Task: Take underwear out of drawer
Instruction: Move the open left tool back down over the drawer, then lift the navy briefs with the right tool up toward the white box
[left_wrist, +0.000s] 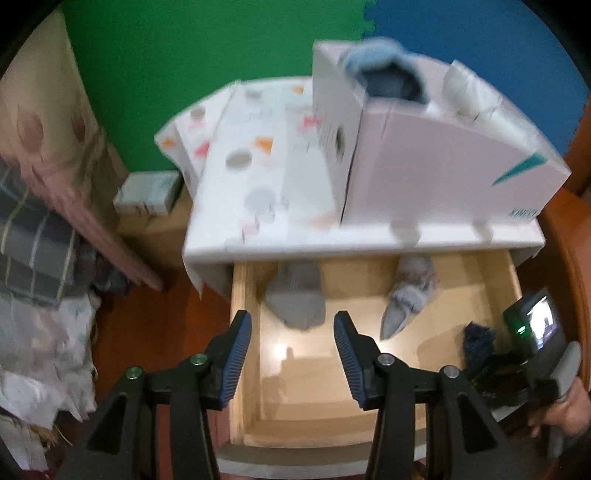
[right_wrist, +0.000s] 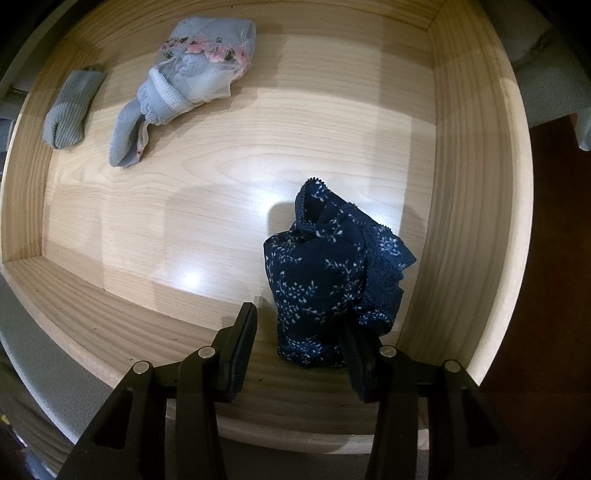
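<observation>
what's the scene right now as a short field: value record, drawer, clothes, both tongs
drawer: wooden drawer pulled open
navy item: navy floral underwear bunched near the right wall, front part of the drawer
grey items: ribbed grey piece at back left; grey piece with pink floral lace beside it
right tongs: right tongs over the navy underwear, cloth against one finger, jaws apart, grip unclear
left tongs: left tongs above the drawer, open, nothing between them
on cabinet: white box

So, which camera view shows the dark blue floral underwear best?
The right wrist view: the dark blue floral underwear sits close and sharp, its lace edge clear, in the wooden drawer. The left wrist view shows only a blurred dark patch at the right.
</observation>
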